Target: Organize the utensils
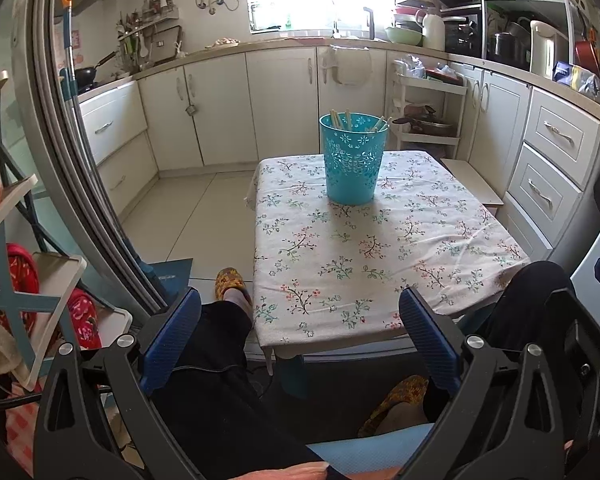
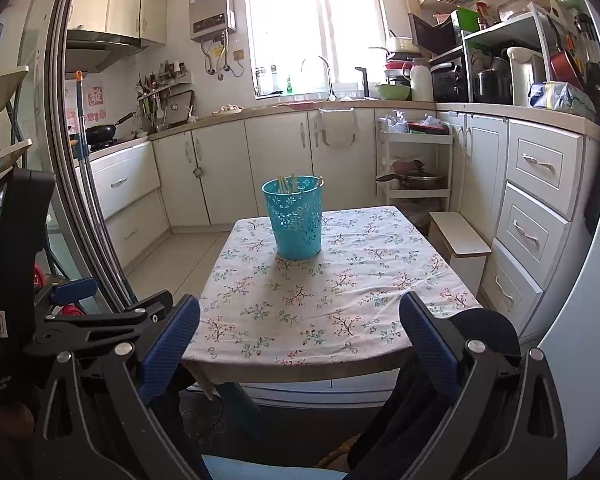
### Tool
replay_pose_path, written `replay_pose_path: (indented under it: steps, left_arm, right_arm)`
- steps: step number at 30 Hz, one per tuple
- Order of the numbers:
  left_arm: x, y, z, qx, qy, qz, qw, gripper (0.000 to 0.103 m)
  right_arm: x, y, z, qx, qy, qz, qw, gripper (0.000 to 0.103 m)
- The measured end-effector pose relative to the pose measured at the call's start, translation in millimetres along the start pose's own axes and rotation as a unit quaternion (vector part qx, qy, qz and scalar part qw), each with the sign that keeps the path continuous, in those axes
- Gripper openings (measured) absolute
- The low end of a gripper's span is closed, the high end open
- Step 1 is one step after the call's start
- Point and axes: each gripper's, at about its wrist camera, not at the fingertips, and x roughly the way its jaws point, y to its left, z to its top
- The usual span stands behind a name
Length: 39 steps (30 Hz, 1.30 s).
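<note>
While both grippers are held back at the near edge of the worktop, the blue basket is seen standing upright well ahead of them, toward the far end of the flowered cloth. Pale chopsticks are seen poking up past its rim, their long axes close to vertical and leaning on the wall of the basket. No loose utensil is visible on the cloth.

The left gripper is shown with its blue pads spread wide and nothing between them; the basket lies ahead of it and slightly to its right. The right gripper is likewise held apart and empty, with the basket almost straight ahead along its fingers. Neither gripper is clearly the nearer, both being well apart from the basket. A forward reach over the cloth is judged to be needed, and the sticks would probably be taken from above, across their upright length.
</note>
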Motion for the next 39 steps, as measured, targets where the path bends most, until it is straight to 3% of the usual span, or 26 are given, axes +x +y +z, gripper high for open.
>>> replay_pose_path:
  steps: [19,24,29,34,39]
  left_arm:
    - [0,0,-4,-0.004,0.013,-0.004,0.9999,0.095]
    - [4,7,-6,-0.024,0.019,-0.037,0.9988,0.095]
    - [5,-2,-5,-0.005,0.01,-0.027,0.9996,0.095]
    - [35,-5,3,0.01,0.036,-0.034,0.9987,0.095]
    - [79,-3,12,-0.005,0.063,-0.032,0.9975,0.095]
  right_arm:
    - [-2,2,-1,0.003,0.002,0.001,1.0,0.096]
    - [-2,3,-2,0.003,0.002,0.002,1.0,0.096]
    - [2,4,-1,0.0,0.006,-0.001,1.0,0.096]
    - [24,5,-1,-0.001,0.026,-0.004,1.0,0.096]
    - [64,0,2,-0.011,0.049,-0.018,0.999,0.096]
